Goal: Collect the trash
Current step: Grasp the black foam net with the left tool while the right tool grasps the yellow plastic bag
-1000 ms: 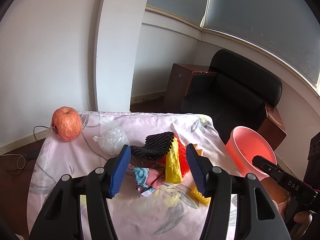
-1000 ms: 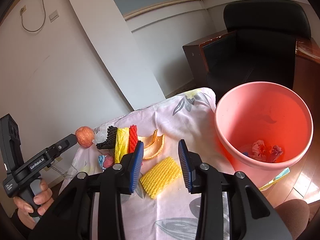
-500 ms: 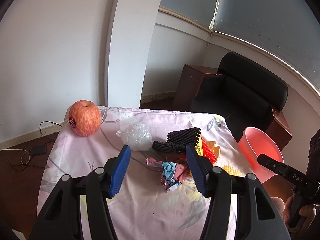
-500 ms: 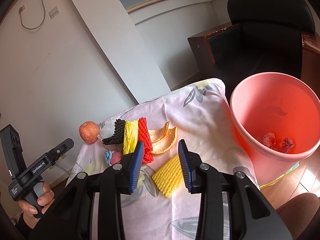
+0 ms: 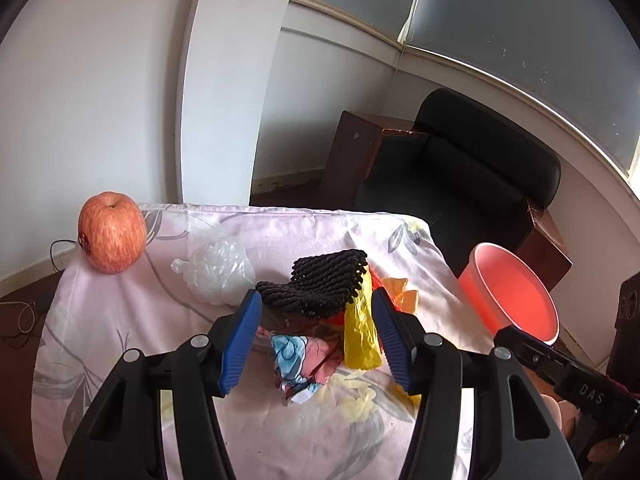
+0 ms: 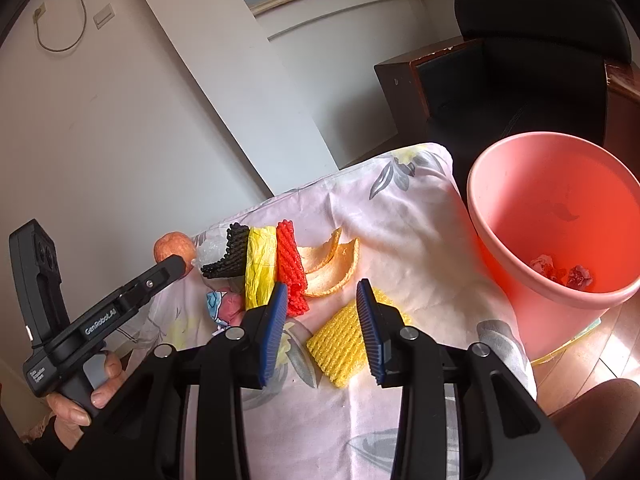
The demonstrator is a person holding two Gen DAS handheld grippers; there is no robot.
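Left fingers [image 5: 316,336]: we see them wide open, holding nothing, framing the crumpled colourful wrapper [image 5: 304,364] at centre.
Right fingers [image 6: 322,330]: partly open, empty, above yellow foam netting [image 6: 344,344].

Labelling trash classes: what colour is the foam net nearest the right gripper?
Yellow; the foam net shows best in the right wrist view, lying on the tablecloth.

The right gripper [image 5: 576,380], seen from the left wrist camera, carries the letters "DAS" on its black body. The left gripper [image 6: 100,316], seen from the right wrist, reads "GenRobot.AI" along its arm; smaller print near its handle is too small to read.
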